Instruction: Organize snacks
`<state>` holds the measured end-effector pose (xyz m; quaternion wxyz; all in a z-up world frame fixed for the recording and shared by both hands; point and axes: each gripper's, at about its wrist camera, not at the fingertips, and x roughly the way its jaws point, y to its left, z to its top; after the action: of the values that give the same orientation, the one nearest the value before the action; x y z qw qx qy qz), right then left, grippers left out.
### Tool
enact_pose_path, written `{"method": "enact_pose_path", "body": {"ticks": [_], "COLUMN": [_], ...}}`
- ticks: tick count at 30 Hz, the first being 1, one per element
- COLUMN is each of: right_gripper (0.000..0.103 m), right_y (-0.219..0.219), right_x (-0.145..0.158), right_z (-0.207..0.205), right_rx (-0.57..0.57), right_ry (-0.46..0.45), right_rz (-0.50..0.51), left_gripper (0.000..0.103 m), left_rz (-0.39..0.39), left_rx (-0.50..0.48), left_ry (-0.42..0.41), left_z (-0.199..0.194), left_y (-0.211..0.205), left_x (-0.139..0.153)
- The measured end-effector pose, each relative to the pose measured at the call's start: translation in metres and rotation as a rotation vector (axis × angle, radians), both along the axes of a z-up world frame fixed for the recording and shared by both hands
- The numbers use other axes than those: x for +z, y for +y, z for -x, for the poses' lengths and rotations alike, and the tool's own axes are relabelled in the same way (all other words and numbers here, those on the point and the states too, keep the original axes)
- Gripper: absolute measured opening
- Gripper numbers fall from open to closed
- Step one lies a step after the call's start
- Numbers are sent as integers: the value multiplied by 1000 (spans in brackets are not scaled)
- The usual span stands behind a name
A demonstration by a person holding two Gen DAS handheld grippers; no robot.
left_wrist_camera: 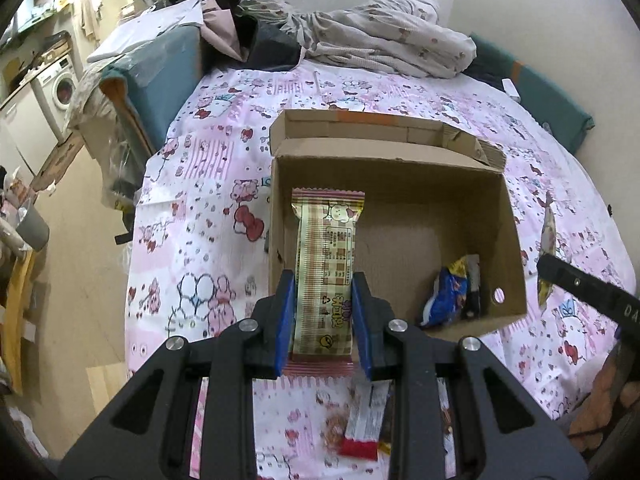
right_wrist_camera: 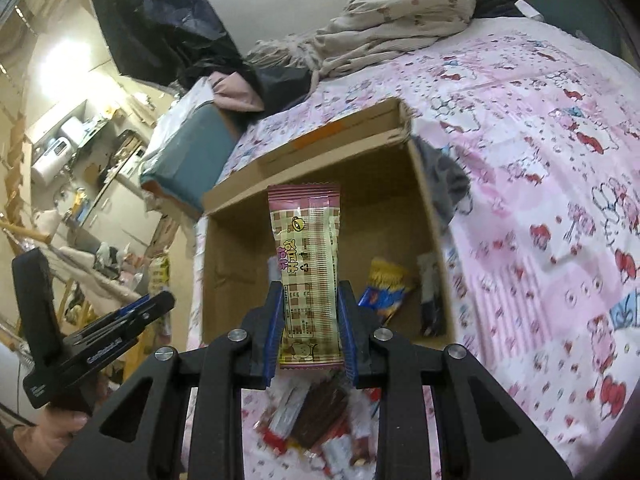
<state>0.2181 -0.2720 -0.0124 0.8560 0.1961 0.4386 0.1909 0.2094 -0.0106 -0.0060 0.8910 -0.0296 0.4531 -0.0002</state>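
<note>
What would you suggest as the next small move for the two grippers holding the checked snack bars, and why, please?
Probably carry the left gripper forward and lower its pink-and-cream checked snack bar into the open brown cardboard box; the bar is clamped, and the box floor beneath looks bare, with only a blue-and-yellow snack packet lying at the right side.

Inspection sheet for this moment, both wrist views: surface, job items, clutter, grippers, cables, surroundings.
Surface: bedsheet, pink cartoon print.
Job's things: open cardboard box holding a blue snack bag; loose snack packets on the sheet before it.
Clutter: crumpled blanket, dark clothes.
Grippers: left gripper shut on a plaid wafer bar; right gripper shut on a second plaid bar; both above the box's near edge.
Cables: nothing seen.
Surroundings: washing machine, cabinets, cluttered floor.
</note>
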Motion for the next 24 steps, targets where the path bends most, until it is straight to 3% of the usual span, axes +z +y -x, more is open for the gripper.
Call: {"method": "enact_pose_path", "body": {"ticks": [9, 24], "right_gripper": [27, 28], "right_y": [-14, 1], "right_x": [-37, -51], "right_z": [-18, -25], "right_rx": [-103, -64], "right_ry": [111, 123], "right_rz": [39, 117], "left_gripper": [24, 25], "left_rz": [48, 115], "left_rx": [8, 19], "left_ry": [57, 92], "left_z": [-24, -38], "left_y": [1, 4], "left_x": [-40, -49]}}
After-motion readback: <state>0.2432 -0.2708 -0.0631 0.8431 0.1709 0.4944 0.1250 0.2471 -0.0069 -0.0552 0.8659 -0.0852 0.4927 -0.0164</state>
